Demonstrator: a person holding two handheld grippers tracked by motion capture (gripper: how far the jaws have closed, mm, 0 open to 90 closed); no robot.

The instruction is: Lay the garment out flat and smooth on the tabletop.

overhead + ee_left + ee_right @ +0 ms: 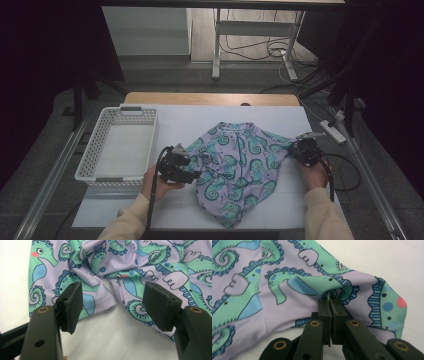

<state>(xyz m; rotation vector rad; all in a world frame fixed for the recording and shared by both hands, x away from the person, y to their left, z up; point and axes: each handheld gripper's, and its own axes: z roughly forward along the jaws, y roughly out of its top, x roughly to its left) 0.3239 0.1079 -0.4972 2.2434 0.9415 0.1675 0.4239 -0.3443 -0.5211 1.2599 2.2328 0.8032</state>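
Pinching a fold of the seahorse-print garment point(287, 290) with my right gripper point(331, 300), jaws pressed together on the fabric at its right edge. My left gripper point(112, 306) has its jaws standing apart over the garment's left hem, nothing between the pads, cloth lying just beyond them. Garment sits crumpled in the middle of the white table point(280, 200), between both grippers. White basket point(102, 137) stands at the left, near my left hand point(160, 182).

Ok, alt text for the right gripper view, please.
The right gripper has its two black jaws shut on a bunched fold of the lilac stretchy garment with green seahorse print, which lies spread on the white table surface.
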